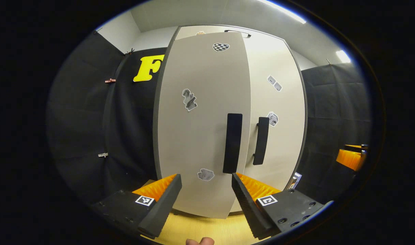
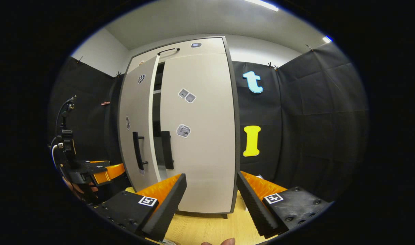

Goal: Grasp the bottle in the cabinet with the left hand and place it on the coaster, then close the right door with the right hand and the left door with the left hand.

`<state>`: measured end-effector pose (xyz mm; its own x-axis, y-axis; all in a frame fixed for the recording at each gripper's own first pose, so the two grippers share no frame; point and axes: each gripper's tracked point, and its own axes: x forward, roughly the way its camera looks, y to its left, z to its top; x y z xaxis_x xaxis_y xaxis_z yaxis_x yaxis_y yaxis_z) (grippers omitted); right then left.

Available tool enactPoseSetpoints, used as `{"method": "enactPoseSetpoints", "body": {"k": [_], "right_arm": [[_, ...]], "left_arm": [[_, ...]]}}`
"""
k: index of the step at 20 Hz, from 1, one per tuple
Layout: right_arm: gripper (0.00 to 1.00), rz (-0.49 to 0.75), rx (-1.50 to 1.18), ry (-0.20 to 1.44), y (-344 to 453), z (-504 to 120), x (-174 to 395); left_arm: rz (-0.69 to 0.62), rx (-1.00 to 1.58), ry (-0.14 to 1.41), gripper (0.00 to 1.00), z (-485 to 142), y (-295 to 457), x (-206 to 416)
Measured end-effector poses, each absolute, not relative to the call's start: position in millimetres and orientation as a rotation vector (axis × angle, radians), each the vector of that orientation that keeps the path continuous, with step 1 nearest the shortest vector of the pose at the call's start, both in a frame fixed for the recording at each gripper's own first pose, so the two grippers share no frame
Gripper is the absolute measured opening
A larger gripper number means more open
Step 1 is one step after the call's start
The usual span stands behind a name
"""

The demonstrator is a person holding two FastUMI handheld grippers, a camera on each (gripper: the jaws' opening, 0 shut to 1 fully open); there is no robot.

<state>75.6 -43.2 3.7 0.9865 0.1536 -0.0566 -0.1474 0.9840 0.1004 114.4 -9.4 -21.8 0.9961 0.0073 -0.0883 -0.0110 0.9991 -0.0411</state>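
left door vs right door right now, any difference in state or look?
The right door sits shut against the cabinet; the left door stands ajar, a dark gap between them. The left door carries a checkered sticker, the right door does not. Both are beige with a black vertical handle.

Ahead of the left gripper [image 1: 206,200], the cabinet doors [image 1: 200,136] look like smooth, matt pale laminate, with matt black handles [image 1: 233,143] and small glossy stickers [image 1: 206,174]. Its fingers [image 1: 161,207] carry ridged black rubbery pads backed by orange ribbed plastic. Below lies light wood-grain tabletop [image 1: 207,228]. Beside the right gripper [image 2: 210,204], the wall is matt black cloth [image 2: 313,119].
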Motion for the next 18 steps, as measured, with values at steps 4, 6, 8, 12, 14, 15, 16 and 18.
{"method": "enactPoseSetpoints", "body": {"k": [4,6,8,12,14,15,16,18], "right_arm": [[0.98,0.152,0.090,0.060,-33,5,67],[0.98,0.152,0.095,0.058,-27,6,63],[0.98,0.152,0.094,0.055,-22,6,59],[0.98,0.145,0.090,0.047,-13,7,52],[0.98,0.140,0.091,0.043,-10,7,49],[0.98,0.138,0.090,0.044,-8,7,48],[0.98,0.136,0.090,0.044,-6,6,46],[0.98,0.130,0.089,0.038,-5,8,44]], "left_arm": [[-0.002,-0.051,0.092,0.94,-22,-2,96],[-0.003,-0.048,0.092,0.94,-22,2,88],[-0.005,-0.048,0.090,0.94,-21,6,82],[-0.016,-0.052,0.089,0.95,-22,12,71],[-0.023,-0.050,0.088,0.94,-23,14,66],[-0.024,-0.049,0.089,0.94,-23,16,63],[-0.025,-0.052,0.089,0.94,-24,16,62],[-0.032,-0.060,0.088,0.95,-24,18,59]]}}
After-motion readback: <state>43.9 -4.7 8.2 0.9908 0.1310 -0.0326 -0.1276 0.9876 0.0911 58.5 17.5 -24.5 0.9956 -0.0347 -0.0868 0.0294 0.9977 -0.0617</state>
